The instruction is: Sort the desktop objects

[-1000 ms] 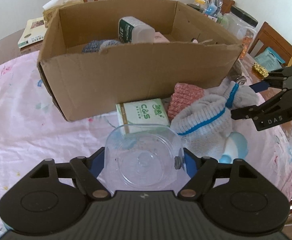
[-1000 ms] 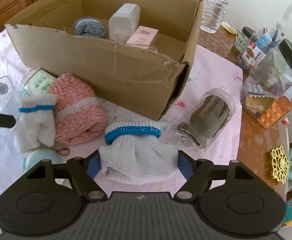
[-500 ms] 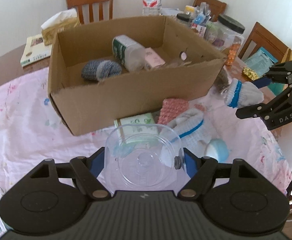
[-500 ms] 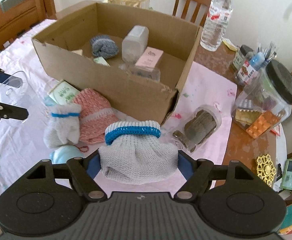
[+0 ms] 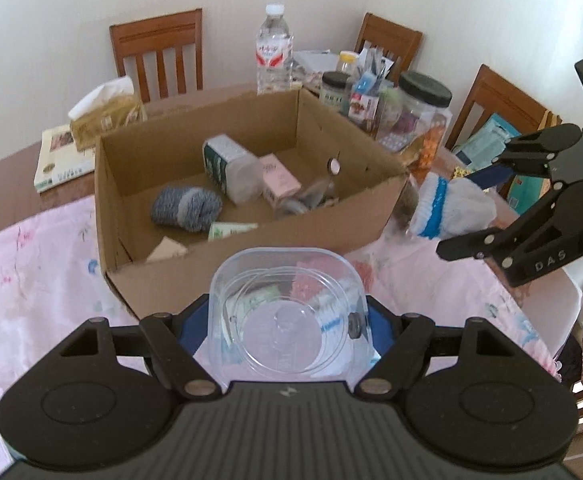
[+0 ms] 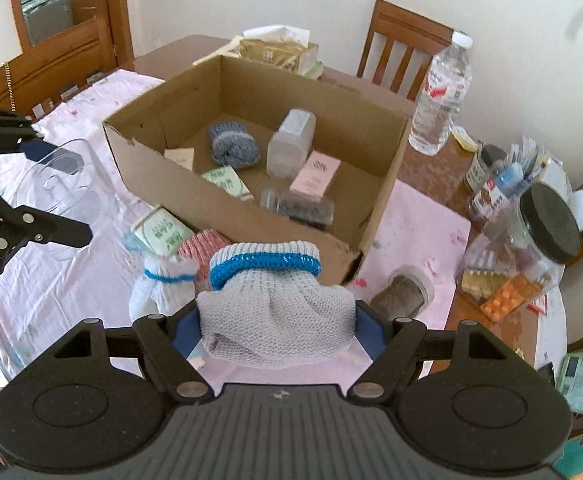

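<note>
My left gripper [image 5: 287,320] is shut on a clear plastic container [image 5: 285,312], held in the air in front of the open cardboard box [image 5: 115,200]. My right gripper [image 6: 277,320] is shut on a white knitted glove with a blue cuff [image 6: 275,300], also lifted, to the right of the box's near corner. The same glove [image 5: 451,208] shows in the left wrist view beside the box. A second white glove [image 6: 163,284], a pink knitted item [image 6: 205,246] and a green tissue pack [image 6: 163,234] lie on the cloth below. The box [image 6: 387,148] holds a grey sock roll [image 6: 233,146], a bottle and small packs.
A jar lying on its side [image 6: 405,294] rests by the box's right corner. A water bottle [image 6: 441,100], a black-lidded jar [image 6: 531,252] and small containers crowd the right side. A tissue box [image 5: 105,116] and a book [image 5: 61,158] sit behind; chairs ring the table.
Both grippers have risen with their loads. The view now looks down into the box, and the items on the cloth appear smaller and further below.
</note>
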A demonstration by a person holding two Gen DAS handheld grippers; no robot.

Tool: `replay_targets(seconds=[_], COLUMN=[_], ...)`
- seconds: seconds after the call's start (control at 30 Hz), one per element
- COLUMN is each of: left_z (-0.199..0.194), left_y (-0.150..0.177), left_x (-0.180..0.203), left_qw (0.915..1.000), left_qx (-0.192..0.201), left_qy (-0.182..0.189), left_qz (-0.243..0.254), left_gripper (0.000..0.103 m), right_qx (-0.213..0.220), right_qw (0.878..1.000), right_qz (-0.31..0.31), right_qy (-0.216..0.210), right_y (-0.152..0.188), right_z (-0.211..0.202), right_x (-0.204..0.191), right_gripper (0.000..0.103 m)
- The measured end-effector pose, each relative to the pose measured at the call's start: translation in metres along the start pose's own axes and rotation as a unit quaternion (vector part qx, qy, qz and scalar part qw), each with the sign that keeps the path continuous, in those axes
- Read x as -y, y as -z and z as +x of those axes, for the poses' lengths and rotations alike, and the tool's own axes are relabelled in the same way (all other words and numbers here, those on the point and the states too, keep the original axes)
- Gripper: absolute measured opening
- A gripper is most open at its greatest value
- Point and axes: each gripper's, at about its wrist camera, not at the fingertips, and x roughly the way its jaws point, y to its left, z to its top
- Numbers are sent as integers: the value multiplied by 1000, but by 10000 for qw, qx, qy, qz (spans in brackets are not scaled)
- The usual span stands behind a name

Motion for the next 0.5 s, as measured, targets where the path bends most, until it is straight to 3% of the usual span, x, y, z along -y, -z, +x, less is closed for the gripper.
replay_targets(seconds=[0.5], left_z=[-1], left_y=[-45], left_x=[-20], left_qw=[9991], left_qx=[288], left_qy=[-31], left_qz=[308], left_gripper=[78], right_qx=[313], right_qw=[9992], right_qz=[-241], right_qy=[22], right_y=[-43], right_z=[-7], right_x=[-1], right_gripper=[81])
